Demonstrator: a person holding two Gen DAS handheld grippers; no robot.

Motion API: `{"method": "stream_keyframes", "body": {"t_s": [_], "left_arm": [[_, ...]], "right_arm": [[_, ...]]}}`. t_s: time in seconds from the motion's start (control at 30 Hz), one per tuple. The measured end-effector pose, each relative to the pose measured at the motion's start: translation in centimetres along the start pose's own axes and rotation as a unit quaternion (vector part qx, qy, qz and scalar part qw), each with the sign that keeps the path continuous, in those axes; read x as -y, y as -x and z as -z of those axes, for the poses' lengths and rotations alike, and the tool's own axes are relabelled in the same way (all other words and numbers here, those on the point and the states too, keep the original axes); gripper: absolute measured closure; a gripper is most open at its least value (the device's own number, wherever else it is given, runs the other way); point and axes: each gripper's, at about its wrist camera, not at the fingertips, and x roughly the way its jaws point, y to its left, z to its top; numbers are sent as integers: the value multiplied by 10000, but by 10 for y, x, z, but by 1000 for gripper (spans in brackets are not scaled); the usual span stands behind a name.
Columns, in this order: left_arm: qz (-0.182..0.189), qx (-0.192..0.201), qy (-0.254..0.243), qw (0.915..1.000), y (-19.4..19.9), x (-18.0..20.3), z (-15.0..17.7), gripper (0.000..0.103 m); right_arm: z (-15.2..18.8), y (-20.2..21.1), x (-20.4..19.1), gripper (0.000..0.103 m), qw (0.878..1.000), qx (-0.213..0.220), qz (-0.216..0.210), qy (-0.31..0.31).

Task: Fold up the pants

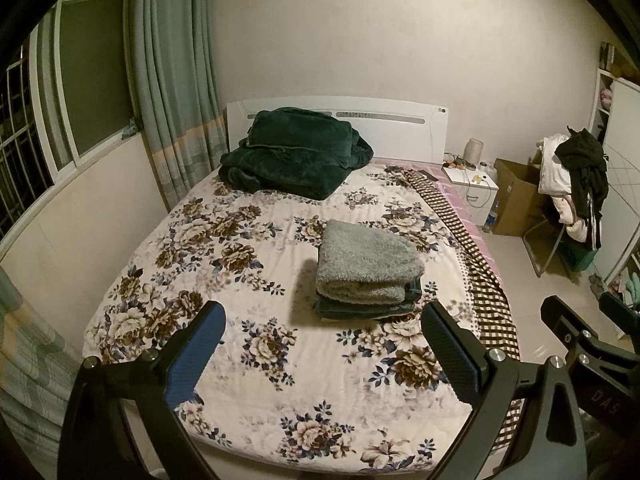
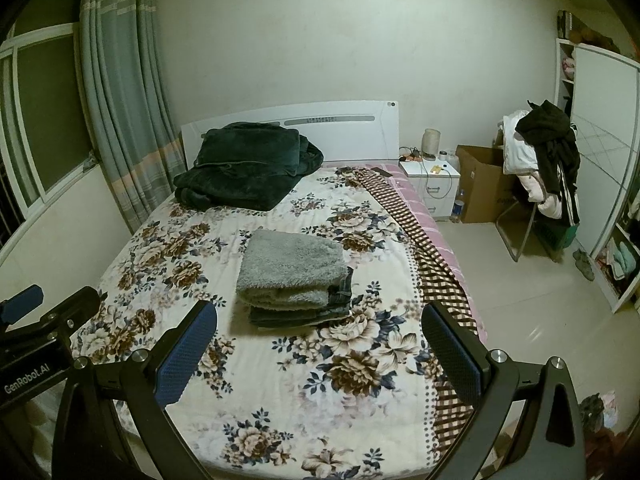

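Observation:
Folded grey fleece-lined pants (image 1: pixel 366 270) lie in a neat stack on the floral bedspread (image 1: pixel 248 264), right of the bed's middle; the denim outer side shows at the stack's right end. They also show in the right wrist view (image 2: pixel 292 272). My left gripper (image 1: pixel 324 344) is open and empty, held back above the foot of the bed, well short of the pants. My right gripper (image 2: pixel 320 344) is open and empty too, at a similar distance. The right gripper shows at the right edge of the left wrist view (image 1: pixel 588 328).
A dark green blanket (image 1: pixel 292 152) is piled at the headboard. A checked and pink sheet edge (image 1: pixel 472 240) runs along the bed's right side. A nightstand (image 1: pixel 472 186), cardboard box (image 1: pixel 516 200) and clothes-laden chair (image 1: pixel 572 184) stand right; curtain (image 1: pixel 172 80) and window left.

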Motion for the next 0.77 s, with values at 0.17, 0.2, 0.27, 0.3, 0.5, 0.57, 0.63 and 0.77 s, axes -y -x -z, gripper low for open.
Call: {"method": "stream_keyframes", "body": {"t_s": [0.17, 0.2, 0.27, 0.3, 0.5, 0.57, 0.63, 0.77], "left_arm": [[1, 4, 10, 10000, 0, 1, 1, 3], [-1, 9, 7, 10000, 0, 0, 0, 3], [-2, 10, 3, 10000, 0, 0, 1, 3], [0, 7, 4, 10000, 0, 0, 1, 3], [-12, 5, 4, 10000, 0, 1, 2, 3], [-7, 19, 3, 10000, 0, 2, 2, 3], [-6, 24, 6, 10000, 0, 1, 2, 3], [8, 24, 20, 10000, 1, -2, -1, 3]], "right_arm": [[-1, 0, 1, 0, 10000, -1, -7, -2], [-1, 0, 1, 0, 10000, -6, -6, 1], [-1, 0, 1, 0, 10000, -2, -4, -2], [1, 1, 1, 0, 10000, -4, -3, -3], [0, 1, 2, 0, 10000, -7, 0, -9], [-2, 1, 2, 0, 10000, -9, -4, -9], [-1, 1, 2, 0, 10000, -6, -2, -3], [-2, 2, 2, 0, 10000, -12, 5, -15]]}}
